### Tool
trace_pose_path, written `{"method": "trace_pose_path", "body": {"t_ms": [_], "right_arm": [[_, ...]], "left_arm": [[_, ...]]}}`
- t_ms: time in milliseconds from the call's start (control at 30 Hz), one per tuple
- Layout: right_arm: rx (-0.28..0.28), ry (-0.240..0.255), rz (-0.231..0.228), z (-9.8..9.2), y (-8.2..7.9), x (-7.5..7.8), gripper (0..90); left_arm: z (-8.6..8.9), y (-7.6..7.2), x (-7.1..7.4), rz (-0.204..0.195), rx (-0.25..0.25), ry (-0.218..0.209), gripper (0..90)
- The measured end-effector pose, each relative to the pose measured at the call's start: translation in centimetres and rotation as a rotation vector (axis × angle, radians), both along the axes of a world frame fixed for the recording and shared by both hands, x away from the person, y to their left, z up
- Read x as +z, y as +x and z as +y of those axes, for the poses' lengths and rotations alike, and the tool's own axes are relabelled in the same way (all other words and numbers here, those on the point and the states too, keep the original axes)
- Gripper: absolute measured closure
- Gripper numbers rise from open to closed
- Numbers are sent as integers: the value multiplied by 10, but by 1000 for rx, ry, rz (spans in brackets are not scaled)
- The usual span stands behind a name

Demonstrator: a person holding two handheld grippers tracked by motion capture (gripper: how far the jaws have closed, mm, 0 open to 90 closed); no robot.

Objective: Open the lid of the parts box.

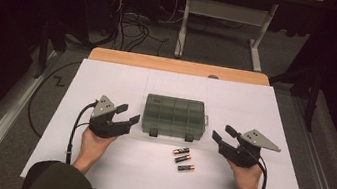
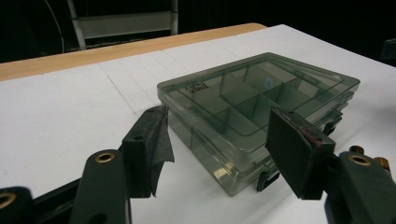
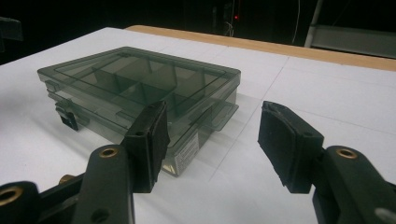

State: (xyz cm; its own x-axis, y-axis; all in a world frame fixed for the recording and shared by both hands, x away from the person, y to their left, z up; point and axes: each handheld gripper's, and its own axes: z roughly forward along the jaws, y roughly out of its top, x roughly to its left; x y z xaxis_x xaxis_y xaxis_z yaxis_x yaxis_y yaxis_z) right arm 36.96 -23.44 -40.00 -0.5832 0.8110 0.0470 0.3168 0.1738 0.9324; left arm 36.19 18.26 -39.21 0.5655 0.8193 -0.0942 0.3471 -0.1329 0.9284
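I find the compartment box (image 1: 174, 116) lying shut at the middle of the table (image 1: 108, 78), latches on its near edge, with three batteries (image 1: 183, 160) just near of it. My left gripper (image 1: 126, 113) sits left of the box, my right gripper (image 1: 219, 134) right of it; both jaws stand wide and hold nothing. My judgement: steady the box with one side and work the two near latches (image 1: 153, 132) squarely, without nudging the batteries.

The compartment box (image 1: 174, 116) lies mid-table (image 1: 108, 80), three batteries (image 1: 184, 159) before it toward the person
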Motion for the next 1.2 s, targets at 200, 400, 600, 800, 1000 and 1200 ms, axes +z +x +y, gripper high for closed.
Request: {"method": "trace_pose_path", "body": {"t_ms": [200, 400, 600, 800, 1000, 1200], "right_arm": [[8, -2, 1, 3, 2, 0, 451], [28, -14, 14, 10, 6, -1, 455], [35, -27, 32, 14, 10, -2, 487], [52, -39, 64, 17, 12, -1, 513], [73, -93, 104, 20, 13, 4, 593], [89, -131, 129, 21, 13, 7, 671]], "left_arm": [[-4, 4, -1, 3, -11, -5, 391], [-9, 8, -2, 16, -26, -6, 386], [-12, 13, -2, 34, -47, -2, 390], [-14, 13, 1, 42, -59, 4, 404], [-14, 12, 9, 77, -63, 36, 445], [-14, 10, 12, 97, -64, 69, 484]]}}
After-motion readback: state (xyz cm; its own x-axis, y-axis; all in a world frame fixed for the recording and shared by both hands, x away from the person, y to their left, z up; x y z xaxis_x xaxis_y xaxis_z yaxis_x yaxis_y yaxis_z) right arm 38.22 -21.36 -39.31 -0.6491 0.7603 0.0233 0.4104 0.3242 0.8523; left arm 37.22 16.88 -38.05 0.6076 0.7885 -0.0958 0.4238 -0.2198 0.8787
